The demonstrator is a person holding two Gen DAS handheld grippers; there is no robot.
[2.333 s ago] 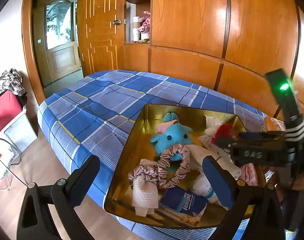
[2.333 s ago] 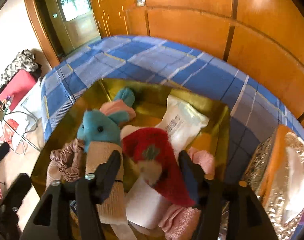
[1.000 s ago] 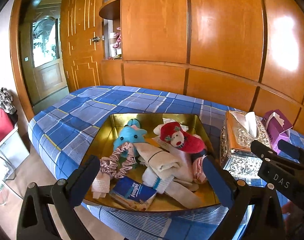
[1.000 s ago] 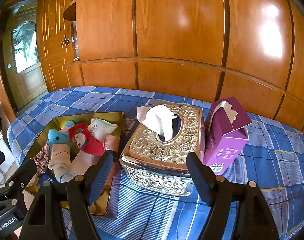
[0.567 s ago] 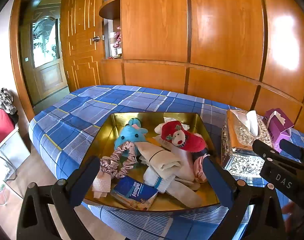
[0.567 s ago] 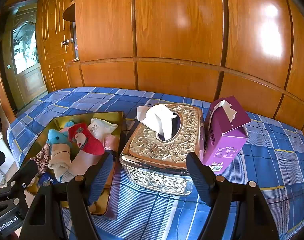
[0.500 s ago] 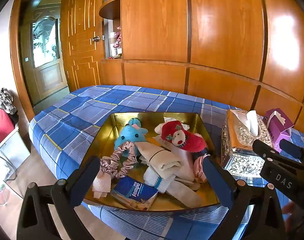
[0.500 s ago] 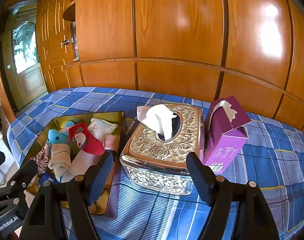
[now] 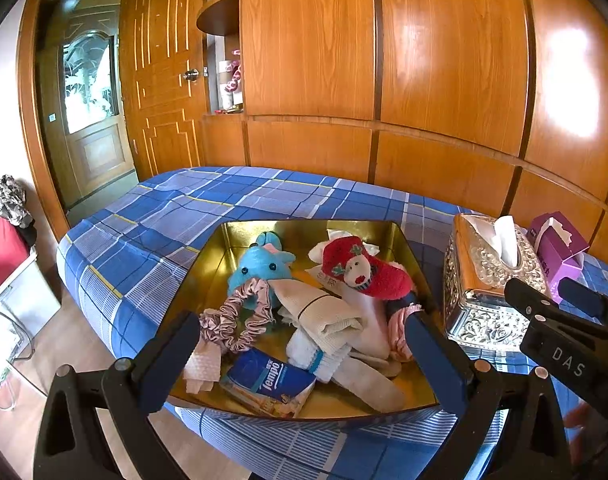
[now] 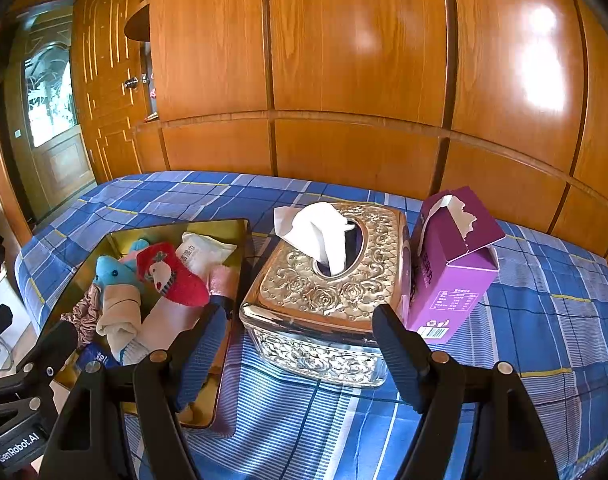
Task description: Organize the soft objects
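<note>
A gold tray (image 9: 239, 236) sits on the blue plaid bed and holds soft things: a blue plush (image 9: 259, 266), a red plush (image 9: 364, 274), a pink scrunchie (image 9: 239, 316), beige and white cloths (image 9: 324, 320) and a blue tissue pack (image 9: 269, 380). My left gripper (image 9: 304, 356) is open and empty, held back over the tray's near edge. My right gripper (image 10: 299, 354) is open and empty in front of the ornate tissue box (image 10: 328, 292). The tray also shows in the right wrist view (image 10: 223, 224).
A purple tissue carton (image 10: 452, 264) stands right of the ornate box, which also shows in the left wrist view (image 9: 488, 280). Wooden wall panels run behind the bed (image 9: 183, 216). A door (image 9: 91, 120) and a red case (image 9: 3, 252) are at the left.
Over the last second almost nothing has moved. Earlier, both grippers pulled back from close over the tray, and the right gripper turned toward the tissue box.
</note>
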